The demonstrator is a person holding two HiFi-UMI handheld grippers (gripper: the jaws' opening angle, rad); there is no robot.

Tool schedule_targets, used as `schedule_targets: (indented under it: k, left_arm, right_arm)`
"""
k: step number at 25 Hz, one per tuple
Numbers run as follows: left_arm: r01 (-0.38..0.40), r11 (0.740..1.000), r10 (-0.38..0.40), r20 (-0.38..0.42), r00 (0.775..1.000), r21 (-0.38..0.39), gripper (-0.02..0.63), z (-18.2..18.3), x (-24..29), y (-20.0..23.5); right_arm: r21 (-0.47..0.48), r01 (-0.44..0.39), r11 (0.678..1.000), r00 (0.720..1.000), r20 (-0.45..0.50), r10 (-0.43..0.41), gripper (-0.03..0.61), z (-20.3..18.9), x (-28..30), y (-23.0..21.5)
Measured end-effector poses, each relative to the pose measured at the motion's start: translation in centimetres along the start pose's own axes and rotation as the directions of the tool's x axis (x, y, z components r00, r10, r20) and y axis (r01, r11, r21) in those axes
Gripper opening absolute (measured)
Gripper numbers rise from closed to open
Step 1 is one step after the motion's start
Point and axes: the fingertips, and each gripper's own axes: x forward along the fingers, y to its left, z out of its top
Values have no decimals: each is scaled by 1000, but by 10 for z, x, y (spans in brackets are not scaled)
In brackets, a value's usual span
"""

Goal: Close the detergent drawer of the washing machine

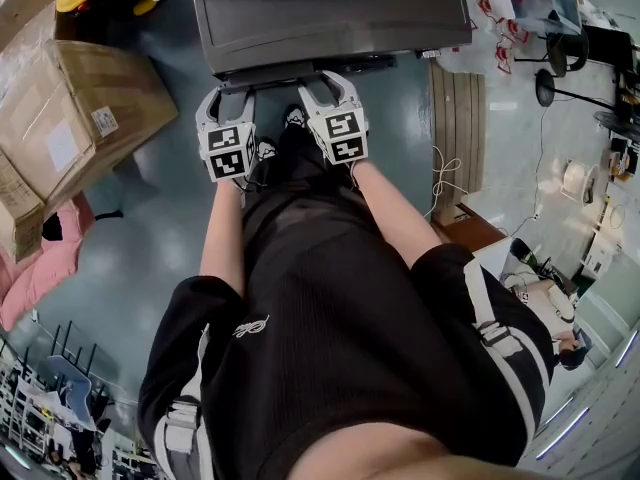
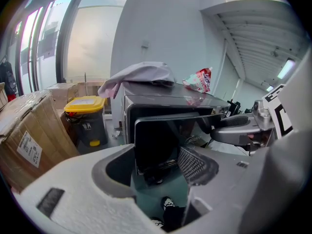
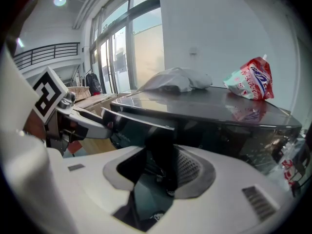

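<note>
The dark grey washing machine [image 1: 330, 13] stands ahead of me. Its detergent drawer [image 1: 300, 71] juts out along the front edge. In the left gripper view the drawer's dark front panel [image 2: 165, 135] stands out from the machine, beyond the jaws. My left gripper [image 1: 232, 93] is open at the drawer's left end with nothing between its pads. My right gripper [image 1: 325, 80] is open at the drawer front. In the right gripper view the drawer's dark end [image 3: 163, 155] shows in the gap between the jaws, close to the mesh pad [image 3: 187, 167].
A red-and-white detergent pouch [image 3: 251, 79] and a white cloth [image 3: 178, 79] lie on the machine's top. Cardboard boxes [image 1: 70, 108] stand at the left, a yellow-lidded bin [image 2: 87, 118] behind them, a wooden pallet [image 1: 458, 118] at the right. My legs and shoes [image 1: 293, 118] are below the grippers.
</note>
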Motion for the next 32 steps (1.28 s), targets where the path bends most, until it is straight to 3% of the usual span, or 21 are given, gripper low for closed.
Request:
schedule_targets:
  k: [4, 6, 8, 17, 32]
  left_arm:
    - [0, 999, 1, 24, 1000, -35, 276, 0, -1, 0]
    - [8, 997, -4, 50, 999, -71, 296, 2, -2, 0]
    - [8, 996, -1, 74, 997, -92, 315, 5, -3, -2]
    - [-38, 993, 44, 51, 998, -114, 327, 5, -5, -4]
    - [-36, 993, 40, 39, 998, -113, 324, 11, -1, -1]
  right_arm:
    - [26, 7, 1000, 1000, 20, -7, 171, -1, -2, 3]
    - [30, 6, 1000, 999, 33, -7, 242, -2, -1, 7]
    - [33, 26, 999, 999, 45, -28, 255, 0, -2, 7]
    - [106, 80, 991, 995, 55, -86, 225, 5, -3, 4]
    - [112, 76, 991, 996, 27, -79, 222, 9, 2, 2]
